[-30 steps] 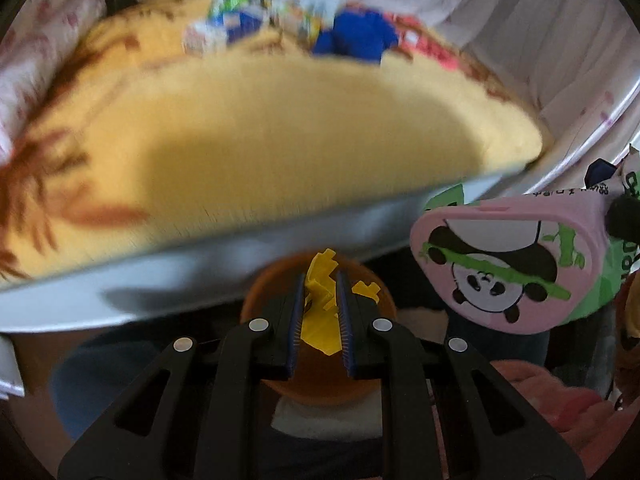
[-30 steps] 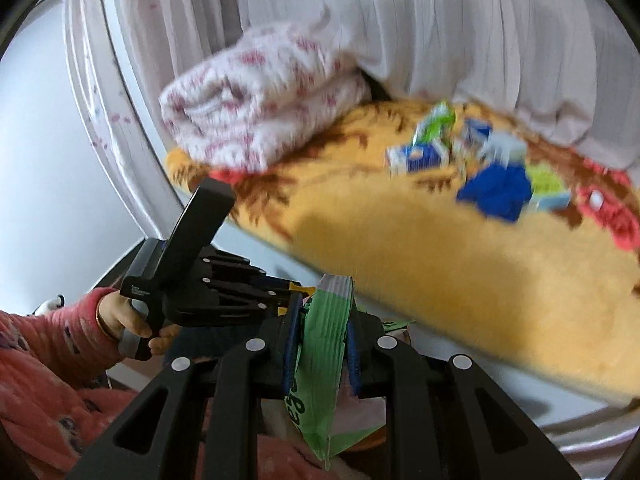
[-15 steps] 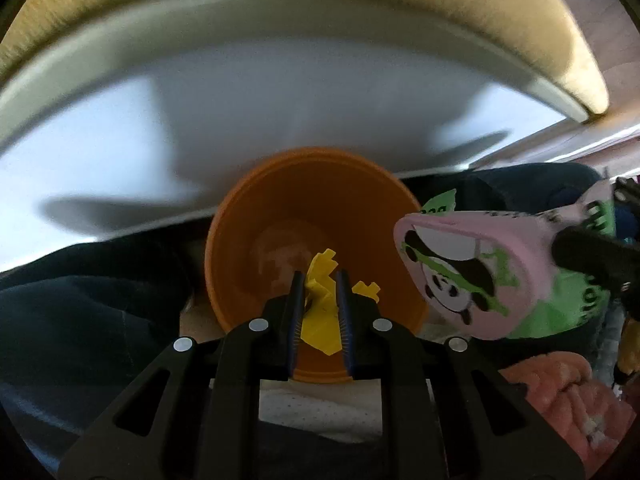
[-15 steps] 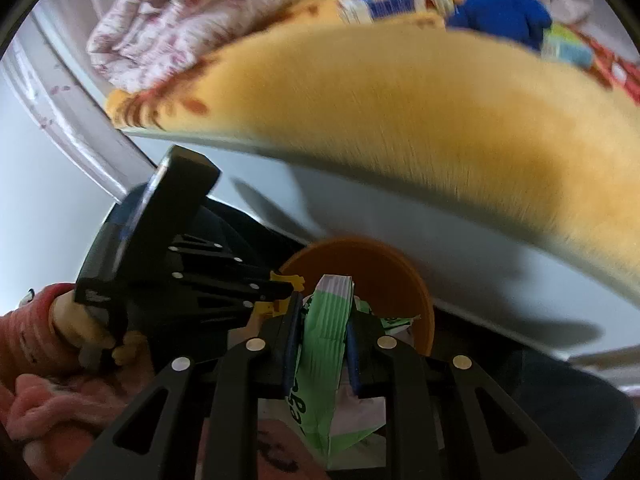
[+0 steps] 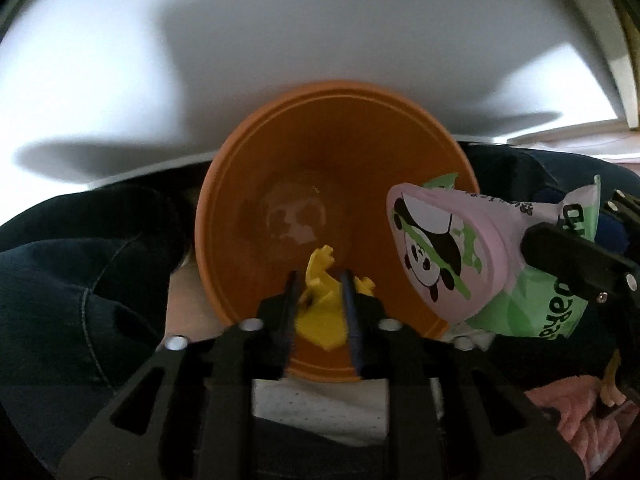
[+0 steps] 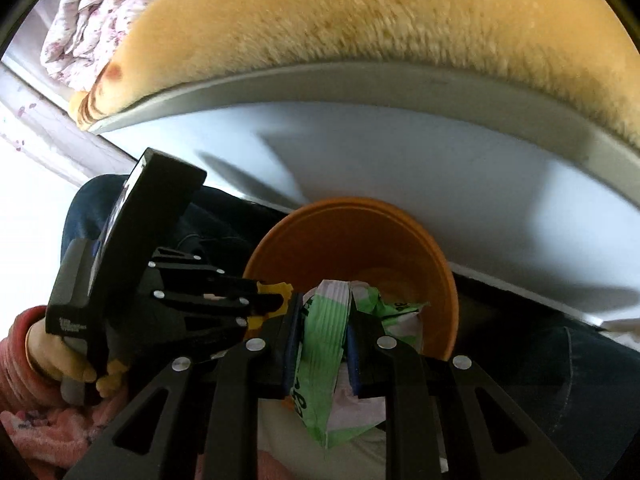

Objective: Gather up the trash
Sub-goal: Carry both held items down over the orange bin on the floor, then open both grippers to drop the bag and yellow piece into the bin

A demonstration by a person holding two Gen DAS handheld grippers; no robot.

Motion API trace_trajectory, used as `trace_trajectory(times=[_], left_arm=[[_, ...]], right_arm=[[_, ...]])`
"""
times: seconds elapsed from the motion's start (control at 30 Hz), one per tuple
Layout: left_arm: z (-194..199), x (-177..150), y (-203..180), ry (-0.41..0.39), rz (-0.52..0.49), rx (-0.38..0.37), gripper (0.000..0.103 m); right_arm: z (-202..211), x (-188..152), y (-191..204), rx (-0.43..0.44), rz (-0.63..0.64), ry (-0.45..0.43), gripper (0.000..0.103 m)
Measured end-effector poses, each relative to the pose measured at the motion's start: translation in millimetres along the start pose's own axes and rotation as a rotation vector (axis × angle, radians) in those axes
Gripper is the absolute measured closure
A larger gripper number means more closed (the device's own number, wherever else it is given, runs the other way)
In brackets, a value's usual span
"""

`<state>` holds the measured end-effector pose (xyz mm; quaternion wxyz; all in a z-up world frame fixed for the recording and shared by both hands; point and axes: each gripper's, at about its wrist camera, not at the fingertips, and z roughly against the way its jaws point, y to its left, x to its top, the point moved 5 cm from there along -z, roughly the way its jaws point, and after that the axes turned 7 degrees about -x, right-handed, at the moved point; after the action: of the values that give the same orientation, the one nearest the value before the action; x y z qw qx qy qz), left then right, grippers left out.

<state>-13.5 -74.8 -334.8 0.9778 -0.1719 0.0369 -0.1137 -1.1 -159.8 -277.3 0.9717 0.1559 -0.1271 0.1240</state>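
**Both claws over the orange bucket, trash in each**

Left claw (image 5: pixel 321 298) is clamped on a yellow scrap (image 5: pixel 320 316) of plastic/wrapper, fingers squeezed in on it from both sides. It's hanging right over the mouth of the orange bucket (image 5: pixel 280 152), scrap sitting just inside the near rim. Bucket bottom looks bare from this angle, just a pale shiny patch down there.

Right claw (image 6: pixel 323 332) is pinched tight on a green & pink snack bag (image 6: pixel 320 344) w/ a panda print on it (panda shows in the left cam view (image 5: pixel 436 256)). Bag is crumpled, its top end pokes over the bucket's near edge (image 6: pixel 352 216), rest dangles below the fingers.

In the right cam you can see the left claw (image 6: pixel 276 300) just beside the bag, on the left, yellow bit sticking out of its tips (image 6: pixel 272 289). Person's hand (image 6: pixel 80 368) w/ pink sleeve holds that tool.

Bkgd: white bed frame (image 6: pixel 400 152) behind the bucket, fuzzy yellow blanket (image 6: pixel 360 12) on top, flowery quilt (image 6: pixel 80 20) in the far left corner. Dark jeans (image 5: pixel 72 272) either side of the bucket.
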Motion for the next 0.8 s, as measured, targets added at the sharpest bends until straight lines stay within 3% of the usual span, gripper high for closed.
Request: trace_trajectory(times=[0.03, 0.1, 0.17, 0.23, 0.27, 0.8], left_arm=[[1.3, -0.4, 0.7, -0.002, 0.002, 0.006, 0.049], [6.2, 0.9, 1.9, -0.020, 0.009, 0.017, 0.037], [8.3, 1.9, 1.5, -0.033, 0.015, 0.022, 0.035], [9.0, 1.6, 3.1, -0.031, 0.027, 0.027, 0.032], [11.1, 1.7, 1.6, -0.031, 0.032, 0.028, 0.032], [15.4, 3.4, 1.4, -0.083, 0.009, 0.057, 0.031]], right_arm=[[0.3, 4.2, 1.9, -0.001, -0.011, 0.000, 0.073], [4.5, 6.4, 0.4, -0.018, -0.019, -0.018, 0.060], [9.8, 8.4, -0.7, -0.042, -0.015, -0.038, 0.059], [16.7, 10.6, -2.0, -0.065, -0.017, -0.059, 0.040], [19.7, 11.4, -1.9, -0.073, -0.015, -0.069, 0.037], [31.1, -8.7, -30.9, -0.085, -0.066, -0.089, 0.032]])
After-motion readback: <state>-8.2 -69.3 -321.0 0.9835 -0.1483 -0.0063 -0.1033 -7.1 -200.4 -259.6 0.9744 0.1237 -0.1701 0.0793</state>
